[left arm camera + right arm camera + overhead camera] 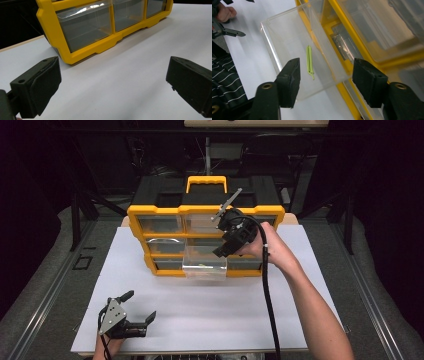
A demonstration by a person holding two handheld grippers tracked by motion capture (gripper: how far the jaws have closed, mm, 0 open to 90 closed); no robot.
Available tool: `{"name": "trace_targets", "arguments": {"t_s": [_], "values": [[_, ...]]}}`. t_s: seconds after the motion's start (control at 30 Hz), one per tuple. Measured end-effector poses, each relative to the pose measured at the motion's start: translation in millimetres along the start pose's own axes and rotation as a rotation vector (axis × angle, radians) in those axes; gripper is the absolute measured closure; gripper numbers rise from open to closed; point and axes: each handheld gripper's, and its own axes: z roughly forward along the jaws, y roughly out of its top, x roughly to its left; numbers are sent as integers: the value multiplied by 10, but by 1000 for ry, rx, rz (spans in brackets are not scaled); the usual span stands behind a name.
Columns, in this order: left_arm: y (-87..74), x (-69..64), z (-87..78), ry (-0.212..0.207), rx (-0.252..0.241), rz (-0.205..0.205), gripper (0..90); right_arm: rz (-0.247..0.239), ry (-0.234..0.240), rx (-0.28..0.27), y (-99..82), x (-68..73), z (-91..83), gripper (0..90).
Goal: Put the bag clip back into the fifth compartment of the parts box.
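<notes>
Two handheld grippers work at a white desk (200,320), where a yellow-framed organiser cabinet with clear plastic drawers (157,225) stands at the far side. The right gripper (324,80) hovers with jaws released above a clear drawer (287,32) pulled out from the bottom row, a thin lime-green clip (309,62) lying inside. The left gripper (140,307) rests near the front edge, jaws spread and empty.

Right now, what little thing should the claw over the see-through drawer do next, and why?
Probably push the pulled-out clear drawer back into the yellow organizer. The thin green piece lies inside it, and the right claw hangs open above it, holding nothing.
</notes>
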Motion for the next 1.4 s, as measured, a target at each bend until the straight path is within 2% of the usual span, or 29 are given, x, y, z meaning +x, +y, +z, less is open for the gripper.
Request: {"name": "trace_targets", "arguments": {"t_s": [0.17,0.33,0.6,1.0,1.4], "values": [[1,-1,3,0,0,2,0,26,-34,-5,-169,-65,-126,281],[1,0,4,2,1,4,0,47,-60,0,-326,-109,-177,206],[0,-5,8,6,-1,3,0,80,-79,5,-552,-151,-149,150],[-1,-5,3,6,-2,2,0,141,-89,-6,-966,-163,70,82],[-1,-6,6,6,2,5,0,180,-126,-15,-1338,-21,423,54]]}}
